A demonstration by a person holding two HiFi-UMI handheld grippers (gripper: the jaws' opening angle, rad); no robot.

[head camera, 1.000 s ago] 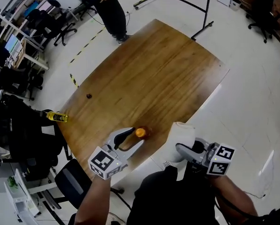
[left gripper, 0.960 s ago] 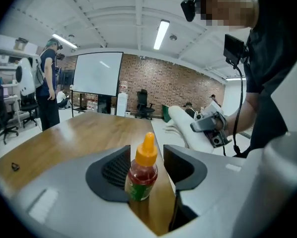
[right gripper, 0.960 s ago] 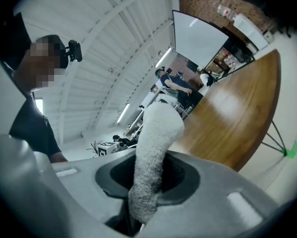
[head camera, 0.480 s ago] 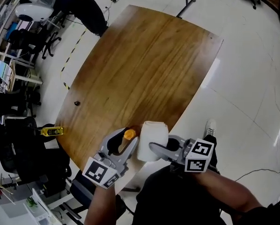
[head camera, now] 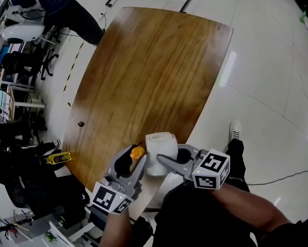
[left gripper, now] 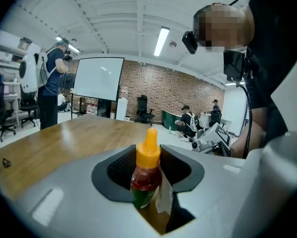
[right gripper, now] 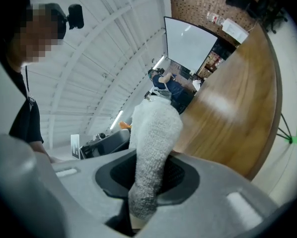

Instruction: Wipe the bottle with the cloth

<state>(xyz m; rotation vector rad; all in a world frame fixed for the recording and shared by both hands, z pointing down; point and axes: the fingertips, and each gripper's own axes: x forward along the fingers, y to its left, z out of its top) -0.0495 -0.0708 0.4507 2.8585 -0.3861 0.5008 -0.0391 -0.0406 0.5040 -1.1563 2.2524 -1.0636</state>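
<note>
Over the table's (head camera: 154,76) near edge, the cloth (head camera: 160,148) sits just right of the bottle (head camera: 138,152).

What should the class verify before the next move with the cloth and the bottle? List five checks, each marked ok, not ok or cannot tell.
1. The bottle is gripped by the left gripper, whose jaws have just been closing with it between them: ok.
2. The orange cap is on: ok.
3. The cloth is clamped in the right gripper: ok.
4. The cloth is close beside the bottle: ok.
5. The cloth touches the bottle: cannot tell.
</note>
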